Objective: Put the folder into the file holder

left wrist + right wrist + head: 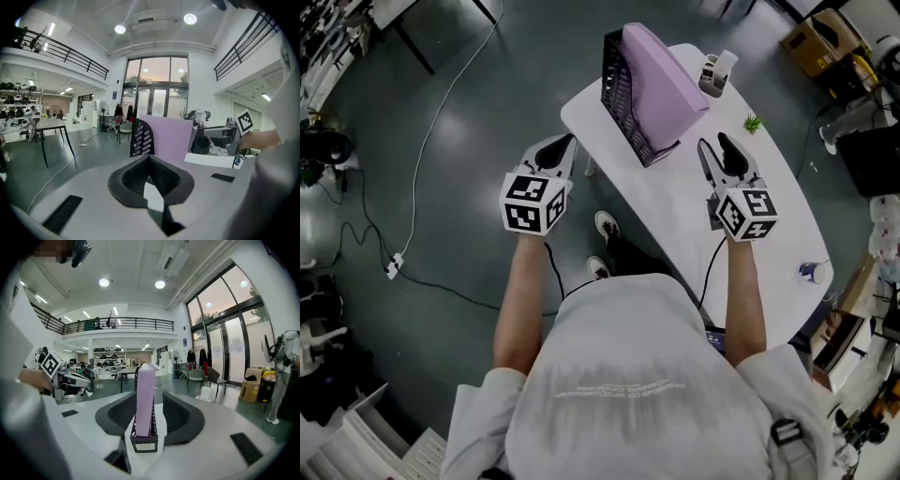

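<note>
White table (769, 216) bears the file holder (617, 80) at twelve o'clock, folder (661, 80) already inside; hence, I reckon, my left gripper (565, 142) is closed, my right gripper (714, 146) half-open, both empty.

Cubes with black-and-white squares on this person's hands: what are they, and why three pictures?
No robot here: a person holds a two-jaw gripper in each hand, and each cube is part of its gripper. The head view looks down from the person's head; the other two cameras ride on the grippers and look along their jaws. The left gripper is shut and empty. The right gripper has its jaws apart, holding nothing. On the white table stands a black file holder with a lilac folder inside.
</note>
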The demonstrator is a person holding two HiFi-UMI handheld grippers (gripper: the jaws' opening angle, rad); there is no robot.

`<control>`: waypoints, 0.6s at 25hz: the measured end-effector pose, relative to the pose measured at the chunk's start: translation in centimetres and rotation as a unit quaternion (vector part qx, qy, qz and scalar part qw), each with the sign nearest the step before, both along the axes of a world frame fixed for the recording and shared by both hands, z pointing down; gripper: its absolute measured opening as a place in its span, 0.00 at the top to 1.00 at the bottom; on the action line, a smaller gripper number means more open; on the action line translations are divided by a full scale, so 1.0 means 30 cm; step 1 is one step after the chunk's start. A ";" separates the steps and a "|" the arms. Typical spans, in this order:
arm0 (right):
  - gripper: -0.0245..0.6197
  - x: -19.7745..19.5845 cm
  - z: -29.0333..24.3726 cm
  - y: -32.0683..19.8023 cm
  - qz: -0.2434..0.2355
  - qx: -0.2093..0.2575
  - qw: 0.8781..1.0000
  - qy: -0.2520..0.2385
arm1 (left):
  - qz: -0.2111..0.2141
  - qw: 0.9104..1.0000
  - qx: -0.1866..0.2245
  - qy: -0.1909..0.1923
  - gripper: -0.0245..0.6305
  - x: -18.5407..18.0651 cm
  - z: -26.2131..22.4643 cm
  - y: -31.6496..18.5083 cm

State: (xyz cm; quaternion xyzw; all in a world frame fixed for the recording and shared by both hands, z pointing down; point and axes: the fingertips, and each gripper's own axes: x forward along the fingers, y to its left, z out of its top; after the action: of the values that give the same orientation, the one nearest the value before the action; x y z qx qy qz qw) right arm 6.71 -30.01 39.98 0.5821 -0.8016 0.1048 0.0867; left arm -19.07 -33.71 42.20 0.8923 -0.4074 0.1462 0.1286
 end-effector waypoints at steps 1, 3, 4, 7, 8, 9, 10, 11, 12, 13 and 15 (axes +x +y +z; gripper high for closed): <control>0.70 0.010 -0.023 0.017 0.006 0.006 1.000 0.001 | 0.003 1.000 0.006 0.000 0.94 0.004 -0.018 0.006; 0.80 0.030 -0.064 0.046 0.017 0.017 1.000 0.005 | 0.008 1.000 0.017 0.001 0.94 0.014 -0.050 0.016; 0.85 0.038 -0.081 0.058 0.022 0.022 0.999 0.010 | 0.011 1.000 0.022 0.001 0.94 0.020 -0.064 0.020; 0.90 0.048 -0.131 0.083 0.027 0.034 0.999 0.021 | 0.018 0.999 0.037 0.002 0.94 0.034 -0.109 0.027; 0.91 0.045 -0.148 0.089 0.027 0.037 0.999 0.024 | 0.020 0.999 0.042 0.003 0.94 0.037 -0.125 0.030; 0.92 0.040 -0.167 0.095 0.026 0.041 0.998 0.026 | 0.022 0.999 0.047 0.004 0.94 0.039 -0.141 0.033; 0.92 0.033 -0.185 0.100 0.025 0.045 0.998 0.030 | 0.023 0.998 0.053 0.005 0.94 0.040 -0.158 0.036; 0.92 0.025 -0.204 0.104 0.023 0.050 0.998 0.034 | 0.025 0.998 0.058 0.005 0.94 0.040 -0.175 0.039; 0.92 0.017 -0.222 0.108 0.021 0.054 0.997 0.040 | 0.026 0.998 0.063 0.005 0.94 0.040 -0.191 0.041; 0.92 0.008 -0.239 0.111 0.019 0.059 0.997 0.047 | 0.027 0.997 0.069 0.004 0.94 0.039 -0.208 0.044; 0.92 -0.010 -0.270 0.115 0.013 0.068 0.996 0.063 | 0.030 0.996 0.081 -0.001 0.94 0.039 -0.241 0.049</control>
State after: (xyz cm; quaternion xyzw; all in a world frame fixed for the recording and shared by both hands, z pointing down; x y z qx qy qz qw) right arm 6.41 -26.55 31.88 0.6027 -0.7921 0.0143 0.0962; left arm -17.90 -32.25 34.98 0.9115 -0.3909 0.1172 0.0510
